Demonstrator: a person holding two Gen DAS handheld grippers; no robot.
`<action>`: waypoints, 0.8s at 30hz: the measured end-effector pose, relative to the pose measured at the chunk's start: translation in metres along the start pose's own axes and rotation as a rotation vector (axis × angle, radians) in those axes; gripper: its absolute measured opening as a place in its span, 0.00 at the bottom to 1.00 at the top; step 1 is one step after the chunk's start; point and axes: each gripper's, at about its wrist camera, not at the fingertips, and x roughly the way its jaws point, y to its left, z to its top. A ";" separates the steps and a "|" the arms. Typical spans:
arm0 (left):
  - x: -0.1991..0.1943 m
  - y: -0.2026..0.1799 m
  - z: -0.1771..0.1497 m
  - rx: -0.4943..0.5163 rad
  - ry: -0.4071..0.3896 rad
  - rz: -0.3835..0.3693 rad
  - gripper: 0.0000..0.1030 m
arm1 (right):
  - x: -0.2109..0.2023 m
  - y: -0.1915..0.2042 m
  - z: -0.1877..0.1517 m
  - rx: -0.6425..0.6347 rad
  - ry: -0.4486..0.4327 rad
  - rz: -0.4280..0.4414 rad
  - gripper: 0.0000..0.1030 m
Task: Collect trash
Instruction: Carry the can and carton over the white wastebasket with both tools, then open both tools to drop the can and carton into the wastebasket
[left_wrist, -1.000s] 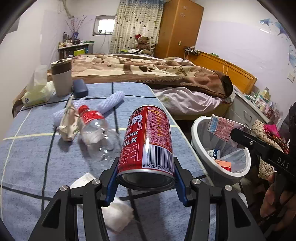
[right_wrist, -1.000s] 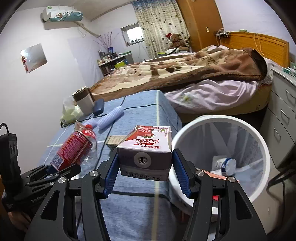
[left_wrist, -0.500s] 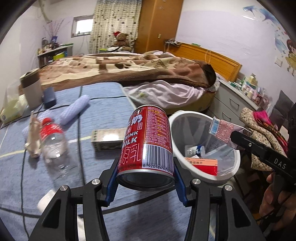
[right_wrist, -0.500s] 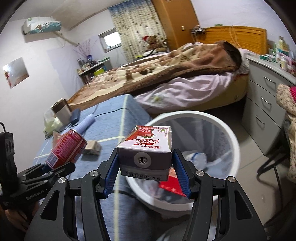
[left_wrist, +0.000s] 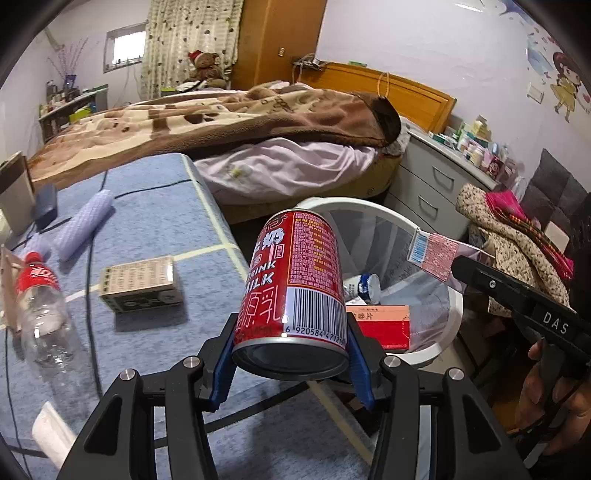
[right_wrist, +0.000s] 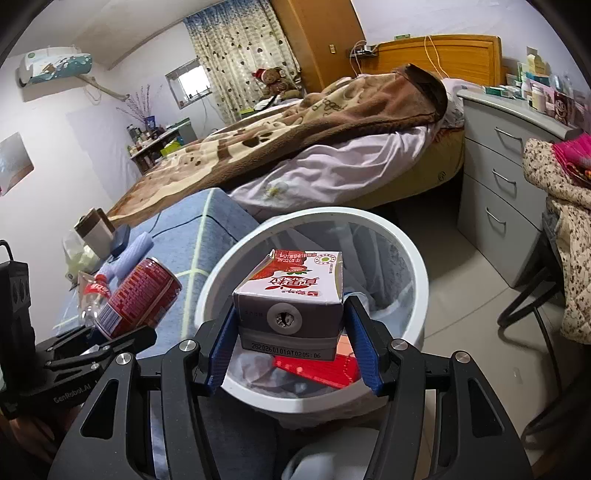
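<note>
Bedroom clutter frames my view: near the blue-covered table (left_wrist: 155, 206) stands the white bin (right_wrist: 413, 258), already holding a red box and a small bottle. My right gripper (right_wrist: 291, 332) clamps the milk carton (right_wrist: 295, 291) right over the bin's mouth, while my left gripper (left_wrist: 291, 354) grips the red can (left_wrist: 295, 280) near its left rim. Left on the table: a plastic bottle (left_wrist: 44, 314) and a small box (left_wrist: 140, 284), so I judge we're midway.

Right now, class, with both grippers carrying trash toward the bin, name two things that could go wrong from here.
1. The left gripper holds the red can over the blue bedspread, short of the white bin; released here, it would probably miss.
2. The right gripper holds the milk carton above the bin's near rim; its opened spout could drip.
</note>
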 end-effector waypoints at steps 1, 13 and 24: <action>0.003 -0.002 0.000 0.005 0.006 -0.004 0.51 | 0.000 -0.002 0.000 0.003 0.003 -0.001 0.57; 0.037 -0.016 0.005 0.036 0.065 -0.066 0.51 | 0.010 -0.018 0.000 0.028 0.037 -0.042 0.57; 0.044 -0.018 0.014 0.027 0.044 -0.097 0.52 | 0.011 -0.027 -0.001 0.054 0.033 -0.077 0.57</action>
